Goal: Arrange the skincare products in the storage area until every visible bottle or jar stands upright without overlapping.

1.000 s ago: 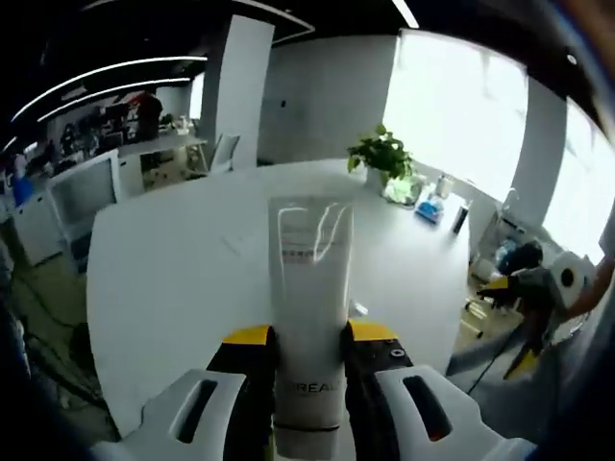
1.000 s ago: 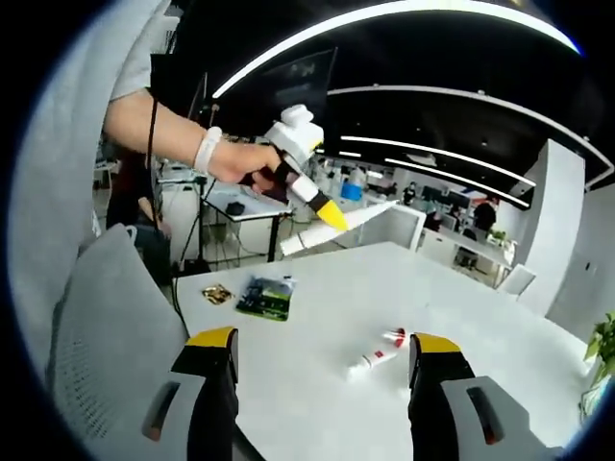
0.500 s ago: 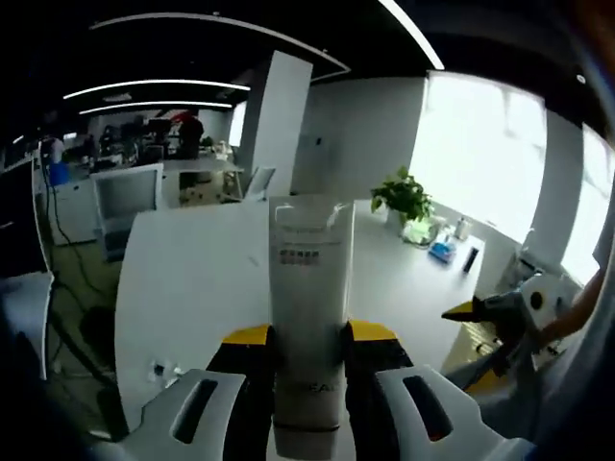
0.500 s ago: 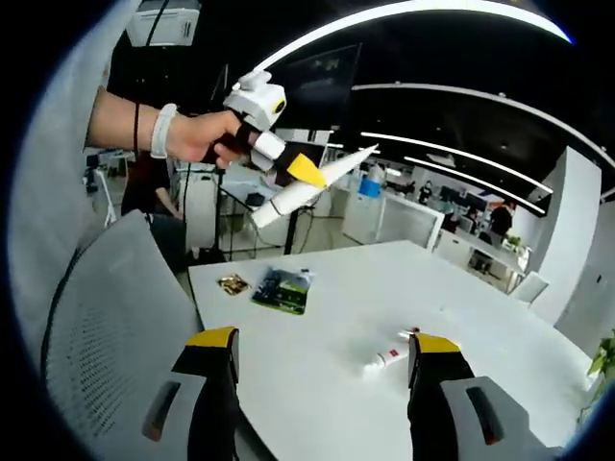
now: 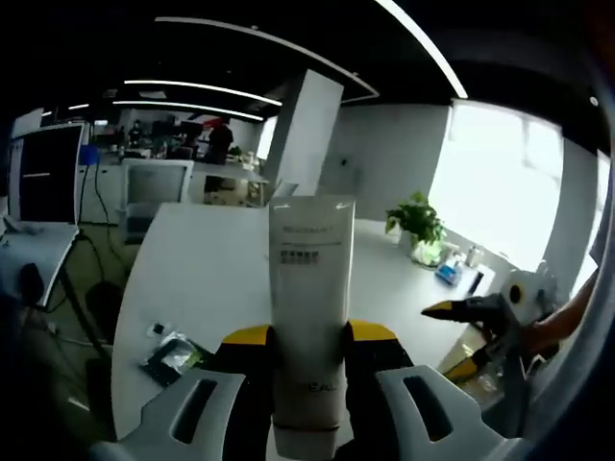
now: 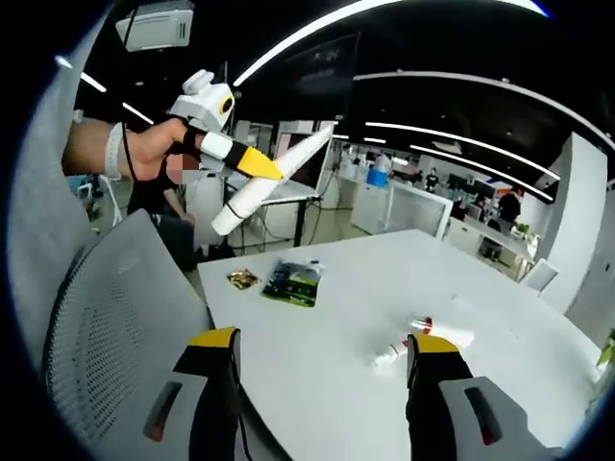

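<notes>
Aloft, left gripper [image 5: 309, 355] jaws clamp a white tube [image 5: 309, 288]; right gripper [image 6: 322, 360] jaws wide.

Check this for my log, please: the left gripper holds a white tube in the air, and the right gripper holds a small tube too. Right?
Not quite. The right gripper is open and holds nothing, as the right gripper view shows; two small tubes lie on the white table. The left gripper does hold the white tube.

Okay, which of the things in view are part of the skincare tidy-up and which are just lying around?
Job:
white cream tube, clamped in left gripper
small tubes lying on white table

Lying about:
green packet
small gold wrapper
potted plant
mesh chair
</notes>
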A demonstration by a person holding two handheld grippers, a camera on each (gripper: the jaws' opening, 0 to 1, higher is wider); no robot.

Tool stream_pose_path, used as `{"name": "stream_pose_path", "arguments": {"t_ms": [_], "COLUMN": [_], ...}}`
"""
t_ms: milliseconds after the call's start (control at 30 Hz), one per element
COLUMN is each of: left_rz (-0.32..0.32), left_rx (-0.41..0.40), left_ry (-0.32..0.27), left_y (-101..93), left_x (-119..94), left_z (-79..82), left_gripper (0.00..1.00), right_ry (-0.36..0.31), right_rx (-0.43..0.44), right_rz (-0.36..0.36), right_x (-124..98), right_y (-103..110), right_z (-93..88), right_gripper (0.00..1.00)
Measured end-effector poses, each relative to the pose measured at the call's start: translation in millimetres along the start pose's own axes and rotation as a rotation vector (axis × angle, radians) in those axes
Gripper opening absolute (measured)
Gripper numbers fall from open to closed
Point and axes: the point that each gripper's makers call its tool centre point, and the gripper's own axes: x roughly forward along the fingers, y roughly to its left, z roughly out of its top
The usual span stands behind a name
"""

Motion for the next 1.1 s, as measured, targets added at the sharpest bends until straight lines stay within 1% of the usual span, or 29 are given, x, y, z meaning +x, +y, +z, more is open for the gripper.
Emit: {"name": "stream_pose_path", "arguments": {"t_ms": [67, 100, 233, 267, 300, 367, 400, 433, 467, 500, 533, 567, 600, 633, 667, 700, 733, 867, 933, 1033, 1100], "left_rz": [0.006, 0.007, 0.006, 0.006, 0.007, 0.004, 0.003, 0.001, -0.003, -0.01, -0.012, -0.017, -0.018, -0.019, -0.021, -0.027, -0.029, -0.037, -0.048, -0.07, -0.081], "left_rx": [-0.006, -0.01, -0.002, -0.003, -0.006, -0.027, -0.037, -0.043, -0.045, -0.044, -0.041, -0.028, -0.026, -0.025, -0.025, -0.016, 0.019, 0.04, 0.055, 0.125, 0.142], "left_ry": [-0.011, -0.018, -0.044, -0.051, -0.061, -0.068, -0.067, -0.068, -0.068, -0.064, -0.061, -0.058, -0.057, -0.055, -0.055, -0.051, -0.033, -0.038, -0.042, -0.056, -0.048], "left_y": [-0.9, -2.2, -10.9, -12.1, -12.6, -13.7, -14.0, -15.9, -16.4, -19.6, -21.9, -25.2, -26.0, -27.8, -29.1, -31.9, -33.3, -34.5, -37.3, -45.2, -49.8], "left_x": [-3, -4, -8, -9, -8, -7, -6, -5, -3, -2, -1, 0, 1, 2, 2, 3, 4, 4, 4, 4, 6], "left_z": [-2.7, -3.3, -5.8, -6.3, -6.9, -10.6, -13.0, -16.2, -18.9, -22.1, -24.0, -27.2, -28.3, -30.9, -32.5, -34.4, -36.5, -36.1, -36.3, -36.6, -39.4], "left_gripper": [0.25, 0.25, 0.25, 0.25, 0.25, 0.25, 0.25, 0.25, 0.25, 0.25, 0.25, 0.25, 0.25, 0.25, 0.25, 0.25, 0.25, 0.24, 0.24, 0.24, 0.24], "right_ry": [-0.003, -0.014, -0.036, -0.039, -0.06, -0.125, -0.134, -0.161, -0.181, -0.207, -0.218, -0.246, -0.255, -0.275, -0.28, -0.313, -0.313, -0.281, -0.272, -0.251, -0.23], "right_rx": [0.022, 0.034, 0.026, 0.031, 0.056, 0.146, 0.165, 0.21, 0.245, 0.3, 0.348, 0.422, 0.457, 0.588, 0.61, 0.628, 0.622, 0.591, 0.602, 0.617, 0.624], "right_rz": [0.002, 0.002, 0.009, 0.01, 0.022, 0.072, 0.08, 0.104, 0.124, 0.155, 0.176, 0.192, 0.199, 0.241, 0.245, 0.237, 0.235, 0.253, 0.271, 0.279, 0.286], "right_x": [0, 1, 1, 1, 2, 6, 6, 9, 10, 12, 13, 15, 16, 18, 18, 21, 22, 30, 34, 41, 48], "right_y": [-1, -1, 2, 2, 5, 15, 17, 22, 25, 29, 32, 32, 32, 33, 33, 27, 27, 33, 36, 39, 41], "right_z": [2.2, 6.2, 18.0, 21.5, 28.2, 49.3, 52.9, 64.2, 71.8, 82.8, 88.8, 98.8, 102.0, 113.5, 115.6, 122.6, 122.9, 122.4, 121.7, 119.2, 117.0], "right_gripper": [0.68, 0.68, 0.68, 0.68, 0.68, 0.68, 0.7, 0.71, 0.71, 0.72, 0.72, 0.72, 0.71, 0.7, 0.7, 0.69, 0.69, 0.68, 0.68, 0.67, 0.66]}}
